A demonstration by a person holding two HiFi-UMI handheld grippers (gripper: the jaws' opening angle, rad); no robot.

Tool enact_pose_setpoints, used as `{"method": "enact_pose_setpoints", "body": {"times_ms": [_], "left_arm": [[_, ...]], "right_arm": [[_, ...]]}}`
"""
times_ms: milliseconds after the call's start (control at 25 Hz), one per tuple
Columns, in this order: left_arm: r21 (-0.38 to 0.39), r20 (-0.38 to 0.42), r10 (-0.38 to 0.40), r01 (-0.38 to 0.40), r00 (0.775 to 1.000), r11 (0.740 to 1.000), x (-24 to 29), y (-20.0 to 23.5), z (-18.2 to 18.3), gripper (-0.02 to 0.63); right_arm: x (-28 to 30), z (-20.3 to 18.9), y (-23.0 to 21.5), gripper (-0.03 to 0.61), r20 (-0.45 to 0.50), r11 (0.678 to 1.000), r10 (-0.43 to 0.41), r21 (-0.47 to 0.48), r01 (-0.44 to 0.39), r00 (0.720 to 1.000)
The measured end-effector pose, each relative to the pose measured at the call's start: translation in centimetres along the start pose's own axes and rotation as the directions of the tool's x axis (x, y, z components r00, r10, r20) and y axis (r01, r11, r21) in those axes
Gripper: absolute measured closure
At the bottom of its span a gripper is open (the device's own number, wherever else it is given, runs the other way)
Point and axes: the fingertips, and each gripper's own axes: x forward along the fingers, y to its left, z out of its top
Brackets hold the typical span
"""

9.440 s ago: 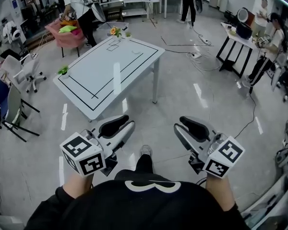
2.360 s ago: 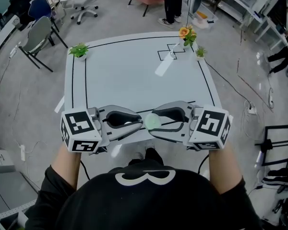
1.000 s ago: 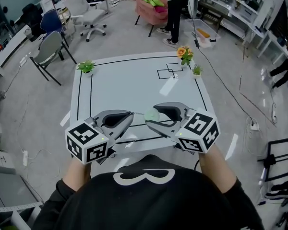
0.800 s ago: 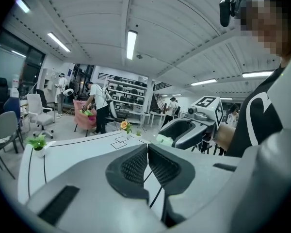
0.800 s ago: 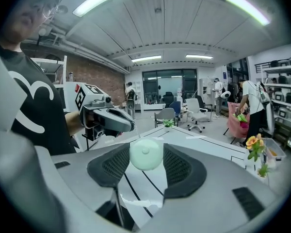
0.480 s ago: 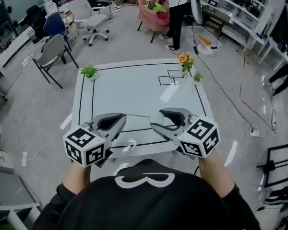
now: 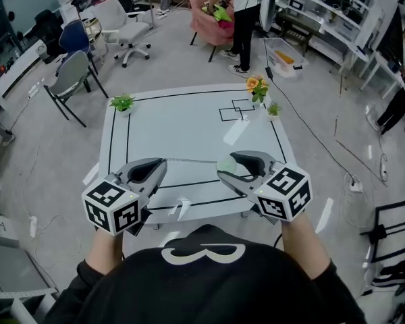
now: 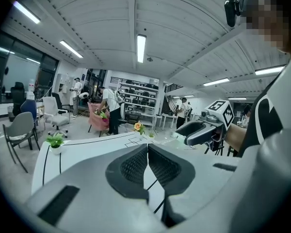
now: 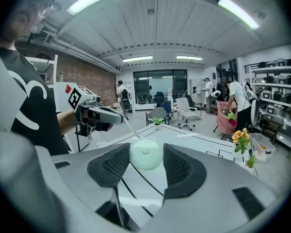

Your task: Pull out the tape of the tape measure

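Both tilt slightly downward: left gripper (image 7: 163,162) pinches the tape (image 7: 192,160), right gripper (image 7: 227,165) clamps the tape measure (image 9: 146,154).

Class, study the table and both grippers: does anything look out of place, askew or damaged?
Nothing stands out. The right gripper holds the round tape measure, its tape runs straight to the left gripper, shut on it above the table, and three small plants stand upright near the far corners.

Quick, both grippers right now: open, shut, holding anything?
Left gripper: shut, pinching the tape by its end.
Right gripper: closed on the round pale-green tape measure.
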Motion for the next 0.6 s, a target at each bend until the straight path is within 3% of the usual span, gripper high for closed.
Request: {"method": "enact_pose_setpoints", "body": {"times_ms": [400, 600], "left_arm": [[0.006, 0.014, 0.025, -0.025, 1.000, 1.000, -0.5, 0.4, 0.4, 0.601], [0.000, 0.014, 0.074, -0.074, 0.997, 0.997, -1.0, 1.4, -0.1, 0.601]], "right_arm": [[-1.2, -0.3, -1.1, 0.359, 0.006, 0.999, -0.035, 0.013, 0.035, 0.999], [-1.8, -1.0, -1.9, 0.359, -0.004, 0.998, -0.067, 0.017, 0.067, 0.998]]}}
